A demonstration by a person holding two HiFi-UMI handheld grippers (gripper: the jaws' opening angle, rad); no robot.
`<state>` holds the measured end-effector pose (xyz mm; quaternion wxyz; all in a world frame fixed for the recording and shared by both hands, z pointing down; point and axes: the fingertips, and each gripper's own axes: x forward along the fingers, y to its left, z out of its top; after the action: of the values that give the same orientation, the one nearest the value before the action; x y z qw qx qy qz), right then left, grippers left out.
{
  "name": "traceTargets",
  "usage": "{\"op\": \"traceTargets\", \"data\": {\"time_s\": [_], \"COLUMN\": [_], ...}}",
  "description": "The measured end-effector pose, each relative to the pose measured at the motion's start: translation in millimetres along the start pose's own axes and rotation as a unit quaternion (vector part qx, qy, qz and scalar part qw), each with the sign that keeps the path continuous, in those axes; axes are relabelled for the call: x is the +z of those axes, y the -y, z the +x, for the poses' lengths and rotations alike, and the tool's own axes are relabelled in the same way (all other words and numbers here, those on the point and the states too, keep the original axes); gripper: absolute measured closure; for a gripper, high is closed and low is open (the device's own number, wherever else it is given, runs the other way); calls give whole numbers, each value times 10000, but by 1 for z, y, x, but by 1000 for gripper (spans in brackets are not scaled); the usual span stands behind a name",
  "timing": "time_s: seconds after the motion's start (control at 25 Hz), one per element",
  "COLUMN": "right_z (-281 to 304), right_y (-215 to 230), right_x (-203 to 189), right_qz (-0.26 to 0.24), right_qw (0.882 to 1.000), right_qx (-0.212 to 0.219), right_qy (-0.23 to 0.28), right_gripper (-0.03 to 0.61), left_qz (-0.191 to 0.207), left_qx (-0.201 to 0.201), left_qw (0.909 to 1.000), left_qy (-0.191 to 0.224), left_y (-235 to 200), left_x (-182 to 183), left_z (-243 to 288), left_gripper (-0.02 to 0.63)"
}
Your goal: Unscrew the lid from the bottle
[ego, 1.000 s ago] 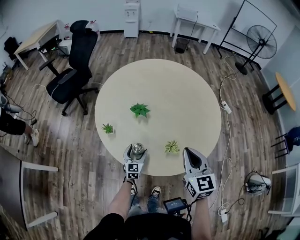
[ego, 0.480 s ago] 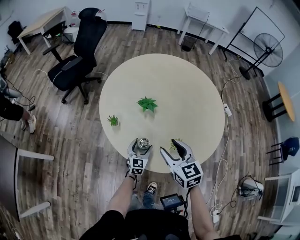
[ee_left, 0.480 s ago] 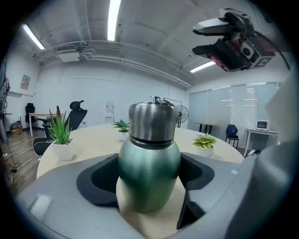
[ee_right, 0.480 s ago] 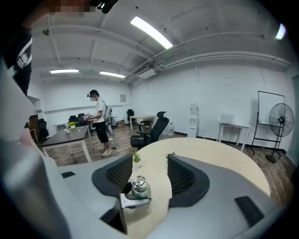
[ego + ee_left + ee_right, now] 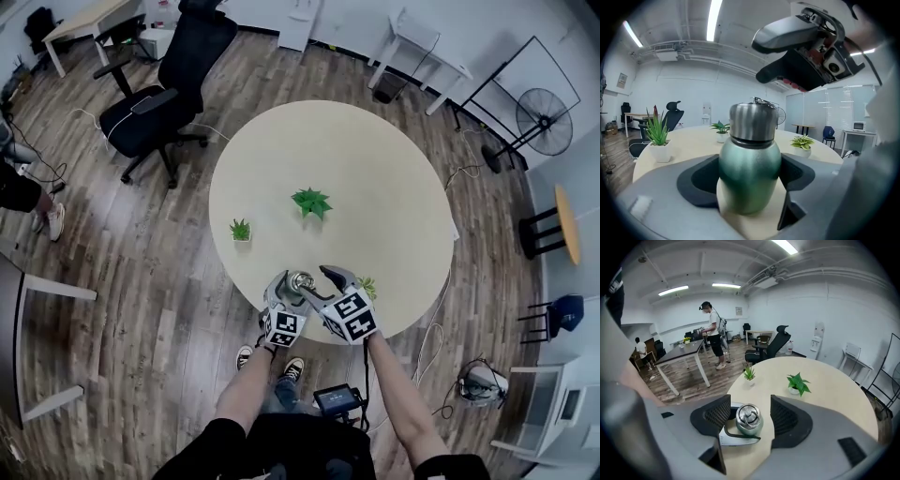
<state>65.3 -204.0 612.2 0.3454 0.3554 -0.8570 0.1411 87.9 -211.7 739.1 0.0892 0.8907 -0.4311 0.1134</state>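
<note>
Left gripper [image 5: 750, 174]: clamped on bottle [image 5: 750, 157] body (upright, at table [image 5: 375, 187] near edge) | Right gripper [image 5: 750, 416]: jaws opening, straddling lid [image 5: 752, 123] from above, pads clear | Lid: on bottle

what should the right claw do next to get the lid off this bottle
Probably lower the right claw a little and close it on the steel lid. Its jaws are opening, straddling the lid from above without pressing on it, while the left claw clamps the green bottle upright on the table.
</note>
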Motion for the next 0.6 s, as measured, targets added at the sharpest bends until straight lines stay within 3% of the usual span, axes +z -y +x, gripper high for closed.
{"op": "traceTargets", "data": {"time_s": [0.28, 0.6], "right_z": [39, 49], "right_y": [-4, -8], "right_x": [-27, -31], "right_qz": [-178, 5], "right_qw": [9991, 9989], "right_qx": [147, 465], "right_qy": [-364, 106], "right_gripper": [318, 342], "left_qz": [6, 3], "left_qx": [-123, -321], "left_qw": [9999, 9994], "left_qy": [88, 111], "left_y": [0, -1], "left_x": [1, 0], "left_z": [-1, -1], "left_gripper": [239, 239]}}
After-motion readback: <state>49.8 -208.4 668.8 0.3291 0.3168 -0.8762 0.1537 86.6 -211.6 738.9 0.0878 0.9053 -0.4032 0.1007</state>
